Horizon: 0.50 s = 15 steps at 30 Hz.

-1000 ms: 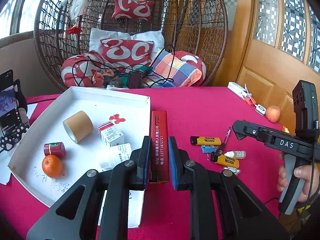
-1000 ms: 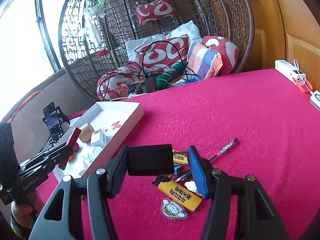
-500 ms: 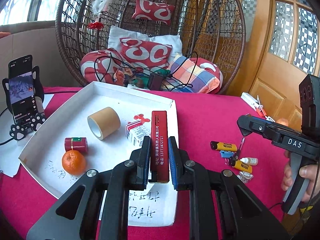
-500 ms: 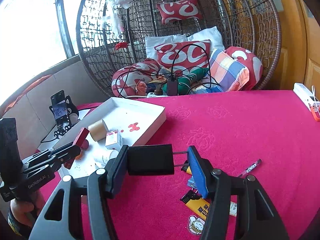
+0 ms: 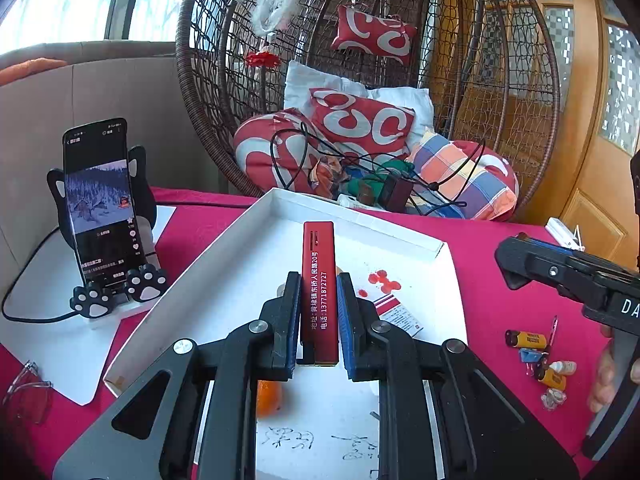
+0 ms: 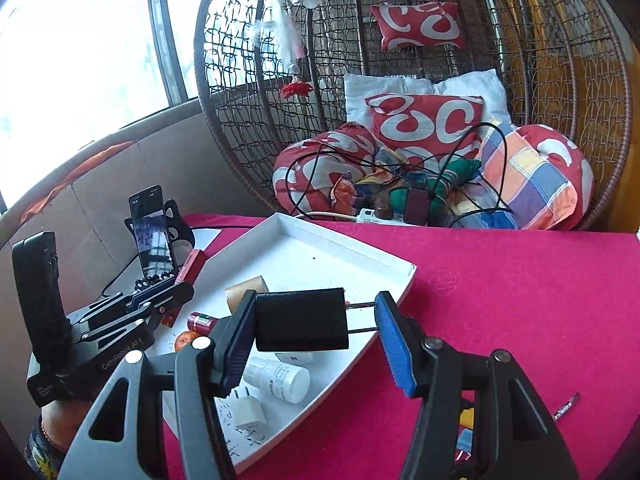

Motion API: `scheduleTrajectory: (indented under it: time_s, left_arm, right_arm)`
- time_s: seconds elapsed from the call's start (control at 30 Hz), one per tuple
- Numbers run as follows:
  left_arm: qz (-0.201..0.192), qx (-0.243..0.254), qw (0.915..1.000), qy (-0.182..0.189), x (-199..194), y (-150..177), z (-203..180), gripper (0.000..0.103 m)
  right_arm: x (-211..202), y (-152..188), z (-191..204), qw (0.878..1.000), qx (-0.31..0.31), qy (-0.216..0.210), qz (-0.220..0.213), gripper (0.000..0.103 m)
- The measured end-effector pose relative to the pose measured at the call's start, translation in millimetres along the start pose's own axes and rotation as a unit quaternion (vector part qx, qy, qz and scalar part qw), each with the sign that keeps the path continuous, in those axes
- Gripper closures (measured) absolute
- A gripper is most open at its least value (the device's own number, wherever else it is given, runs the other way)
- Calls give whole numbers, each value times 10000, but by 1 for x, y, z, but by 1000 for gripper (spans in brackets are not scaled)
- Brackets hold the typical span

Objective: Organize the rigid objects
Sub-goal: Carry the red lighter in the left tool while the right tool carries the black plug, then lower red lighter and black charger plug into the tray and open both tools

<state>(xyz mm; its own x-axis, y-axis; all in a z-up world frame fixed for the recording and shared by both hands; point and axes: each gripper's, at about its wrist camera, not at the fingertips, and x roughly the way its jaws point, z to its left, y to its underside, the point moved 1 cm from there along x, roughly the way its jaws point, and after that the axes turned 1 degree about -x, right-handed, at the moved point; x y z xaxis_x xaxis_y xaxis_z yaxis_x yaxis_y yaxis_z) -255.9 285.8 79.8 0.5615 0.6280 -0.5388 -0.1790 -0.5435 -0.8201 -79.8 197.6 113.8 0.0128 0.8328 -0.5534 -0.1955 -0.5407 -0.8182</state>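
My left gripper point(image 5: 318, 312) is shut on a long red box point(image 5: 318, 280) with white print and holds it above the white tray point(image 5: 240, 256). It also shows in the right wrist view point(image 6: 176, 292) at the left, over the tray's point(image 6: 384, 268) near side. My right gripper point(image 6: 316, 332) is open and holds nothing; a black block on its sliding rods sits between the jaws. It hovers over the tray's right corner. In the tray lie a tape roll point(image 6: 244, 286), a small red can point(image 6: 202, 320), an orange point(image 6: 186, 340), a white bottle point(image 6: 280, 376) and a white plug point(image 6: 248, 412).
Yellow lighters point(image 5: 524, 338), a small dropper bottle point(image 5: 562, 367) and a pen point(image 5: 553, 330) lie on the red tablecloth right of the tray. A phone on a cat-paw stand point(image 5: 104, 208) stands at the left. A wicker hanging chair with cushions point(image 5: 360, 128) is behind the table.
My left gripper has carried the red box left and forward, from the tray's right edge to over the tray. My right gripper has swung left from the lighters to the tray's corner.
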Motion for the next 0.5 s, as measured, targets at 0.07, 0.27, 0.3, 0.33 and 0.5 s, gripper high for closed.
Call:
scheduleTrajectory:
  time_s: [0.07,0.27,0.3,0.33,0.5]
  left_arm:
    - [42,10,9999,-92,4,5,2,87]
    - [180,-10,9994,-296,13,20,7,86]
    - [194,-17,9993,-329,15,21,8,87]
    - [209,-27,9992,-351,16,23,9,86]
    - [158,-164,9987,-455,15,24,13,86]
  right_arm:
    - [18,0,10,10000,-24,-30,83,44]
    - [62,4,25,9995,50,57,306,44]
    - [66,5,26,9994,78,69,333,44]
    - [68,7,27,9993,111,57,365,44]
    - [72,15,32,9992,78,73,386,44]
